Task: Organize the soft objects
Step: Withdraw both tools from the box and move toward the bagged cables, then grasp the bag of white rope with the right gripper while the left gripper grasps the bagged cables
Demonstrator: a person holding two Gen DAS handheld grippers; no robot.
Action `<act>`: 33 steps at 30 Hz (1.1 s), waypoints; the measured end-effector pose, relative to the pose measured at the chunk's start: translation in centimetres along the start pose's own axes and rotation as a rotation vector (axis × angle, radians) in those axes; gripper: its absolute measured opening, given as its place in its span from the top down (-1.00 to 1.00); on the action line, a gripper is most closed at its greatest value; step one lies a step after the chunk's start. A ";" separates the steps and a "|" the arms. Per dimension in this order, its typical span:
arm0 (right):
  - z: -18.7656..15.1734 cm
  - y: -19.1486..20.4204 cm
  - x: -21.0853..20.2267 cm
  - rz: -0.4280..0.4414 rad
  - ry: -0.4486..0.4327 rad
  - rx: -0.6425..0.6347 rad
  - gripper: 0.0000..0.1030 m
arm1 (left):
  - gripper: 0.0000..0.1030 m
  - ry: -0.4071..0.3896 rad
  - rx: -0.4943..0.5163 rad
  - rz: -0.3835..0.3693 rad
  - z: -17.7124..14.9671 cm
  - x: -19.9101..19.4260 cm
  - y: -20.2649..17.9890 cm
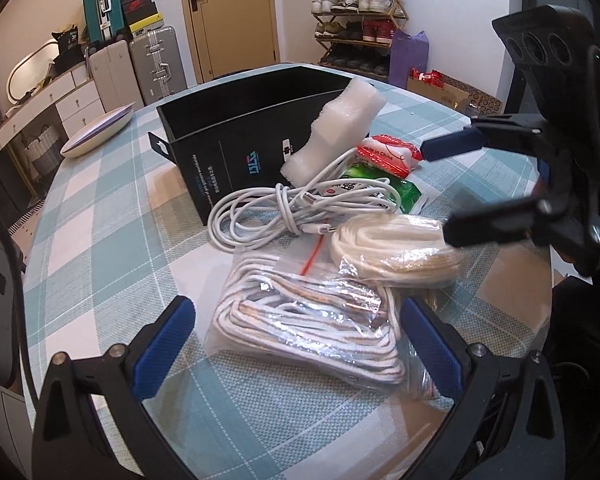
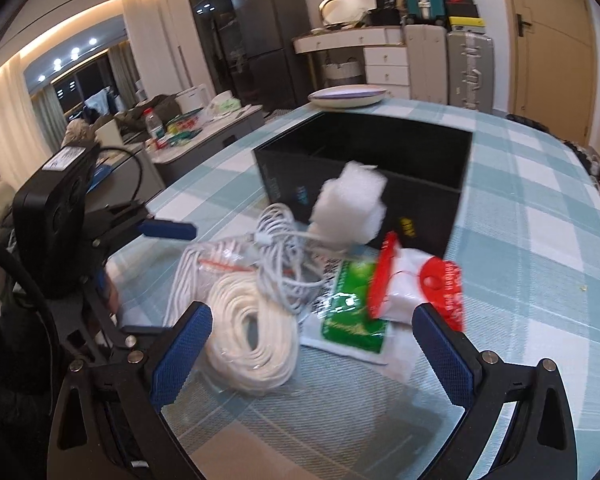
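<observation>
Heaped together on the checked desk [image 1: 112,248] beside an open black box [image 1: 236,136]: bagged white cord [image 1: 300,320], cream rope coil [image 1: 396,248], loose white cable [image 1: 284,208], foam block [image 1: 340,128] leaning on the box, red packet [image 1: 388,152], green packet [image 1: 384,188].

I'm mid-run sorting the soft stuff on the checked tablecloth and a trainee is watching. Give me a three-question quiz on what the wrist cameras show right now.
1. True or false: the black box already holds the foam piece.
2. Multiple choice: the left gripper has its fingers either side of which item? A) the bagged flat cord B) the red packet C) the white cable
3. Fill in: the green packet lies partly under the ____ packet.

Key:
1. False; the foam leans against the box's outer wall, and the box interior looks bare.
2. A
3. Red. Both the left gripper and the right gripper are open, holding nothing.
</observation>
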State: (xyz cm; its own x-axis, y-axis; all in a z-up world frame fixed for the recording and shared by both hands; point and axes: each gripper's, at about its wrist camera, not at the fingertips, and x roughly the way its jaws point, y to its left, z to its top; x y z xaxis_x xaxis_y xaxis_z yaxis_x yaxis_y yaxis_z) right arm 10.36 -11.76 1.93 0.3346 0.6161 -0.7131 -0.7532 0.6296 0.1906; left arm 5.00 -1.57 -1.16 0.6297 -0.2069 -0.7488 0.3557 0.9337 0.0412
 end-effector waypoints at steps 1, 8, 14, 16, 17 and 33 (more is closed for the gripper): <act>0.0 0.2 0.2 0.017 0.010 -0.009 -0.97 | -1.00 0.001 -0.002 0.000 0.0 0.0 0.1; -0.7 2.3 1.5 0.089 0.049 -0.056 -0.61 | -1.00 0.004 -0.010 -0.005 -0.3 -0.1 0.5; -1.3 2.8 2.5 0.105 0.071 -0.049 -0.44 | -1.00 0.006 -0.016 0.000 -0.2 0.1 0.7; -1.4 2.8 2.7 0.106 0.075 -0.042 -0.39 | -1.00 0.008 -0.024 -0.005 -0.3 0.2 0.9; -1.4 2.8 2.8 0.103 0.075 -0.040 -0.34 | -1.00 0.008 -0.026 -0.004 -0.3 0.2 1.0; -1.1 2.3 -0.3 0.168 -0.034 -0.060 0.31 | -1.00 0.015 -0.089 -0.060 -0.4 -0.2 2.6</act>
State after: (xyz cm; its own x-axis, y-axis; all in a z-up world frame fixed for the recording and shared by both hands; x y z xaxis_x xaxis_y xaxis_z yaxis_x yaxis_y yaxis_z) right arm 7.88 -10.98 1.82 0.2193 0.7265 -0.6512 -0.8324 0.4875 0.2635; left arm 5.56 1.04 -1.17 0.5983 -0.2592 -0.7582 0.3292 0.9422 -0.0624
